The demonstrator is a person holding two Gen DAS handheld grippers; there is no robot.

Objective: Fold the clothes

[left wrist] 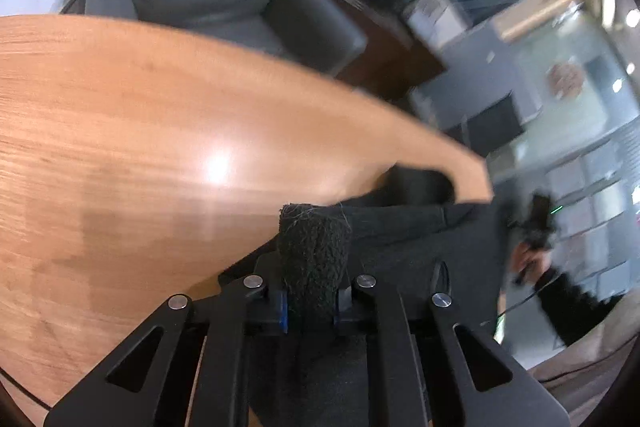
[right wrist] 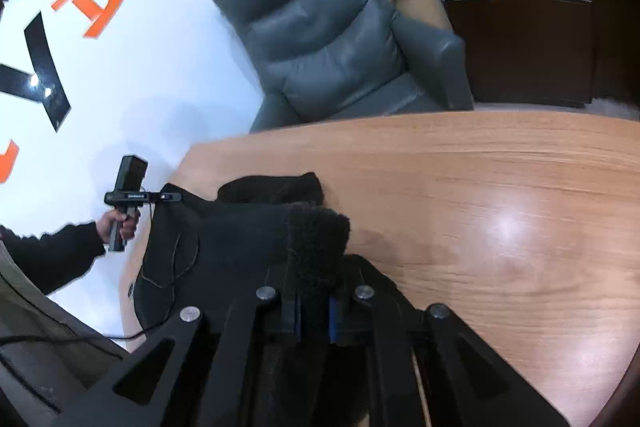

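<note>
A fleecy black edge of the dark garment (left wrist: 400,239) is pinched in the left gripper (left wrist: 312,291), and another fleecy edge of the same cloth is clamped in the right gripper (right wrist: 316,303). For a clean fold, both pinched edges are best carried level and kept taut. The garment is draped over the corner of the wooden table (right wrist: 480,187), whose top is glossy and grained. Beyond the table, a padded grey leather armchair (right wrist: 320,39) is seen.
</note>
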